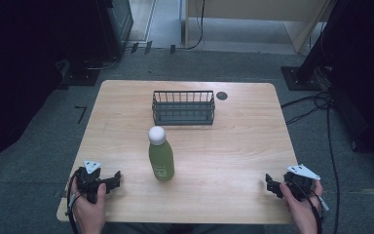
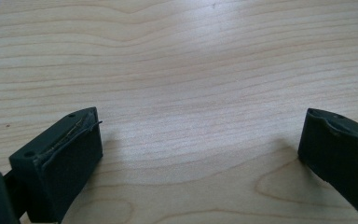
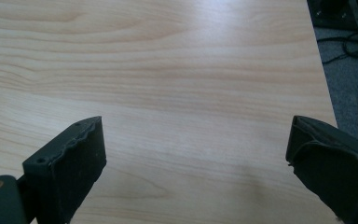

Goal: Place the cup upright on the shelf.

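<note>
From the high view we see a green bottle with a white cap (image 1: 160, 155) standing upright near the middle of the wooden table (image 1: 243, 146), its long axis vertical, with a dark wire basket (image 1: 183, 107) beyond it toward the far edge. Our left gripper (image 1: 116, 178) rests at the near left corner and our right gripper (image 1: 270, 184) at the near right; the bottle stands ahead and to the right of the left gripper, and we judge the left hand clearly the nearer of the two, so a reach for the bottle would fall to it. In the left gripper view the jaws stand wide apart over bare wood grain (image 2: 191, 93), nothing between them. In the right gripper view the jaws are likewise spread and empty, with the table's right edge (image 3: 324, 88) and floor cables (image 3: 354, 46) past it.
</note>
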